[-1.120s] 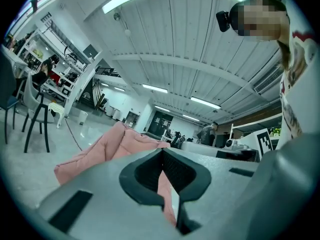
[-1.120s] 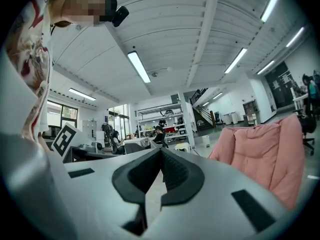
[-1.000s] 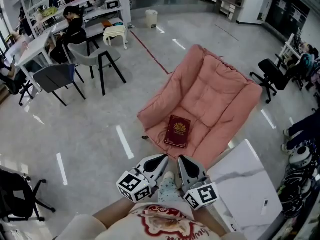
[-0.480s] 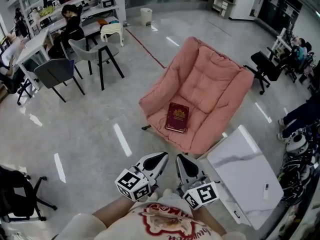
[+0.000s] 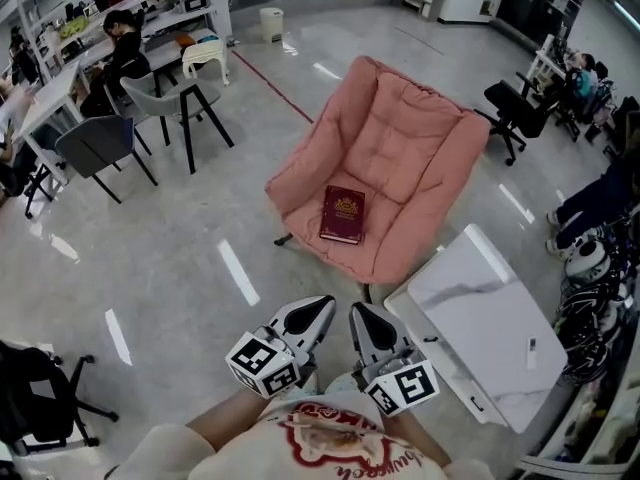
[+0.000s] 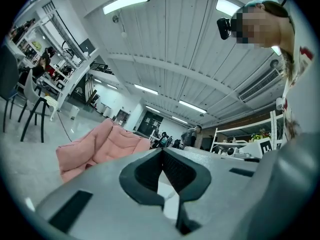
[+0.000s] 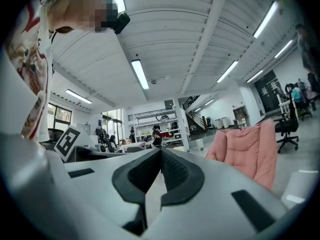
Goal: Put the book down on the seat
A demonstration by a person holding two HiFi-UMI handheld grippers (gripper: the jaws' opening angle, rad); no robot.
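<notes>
The pink chair (image 5: 410, 138) is sitting farther off than a second ago, the red book (image 5: 342, 214) is lying flat on its seat, and the left gripper (image 5: 322, 308) and right gripper (image 5: 358, 314) are retreating, both closed tight and empty, suggesting the placement is finished.

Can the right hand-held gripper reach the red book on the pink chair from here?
Probably not. The right hand-held gripper sits shut near the person's chest, with open floor between it and the book on the pink chair. Nothing blocks it; stepping closer should do.
</notes>
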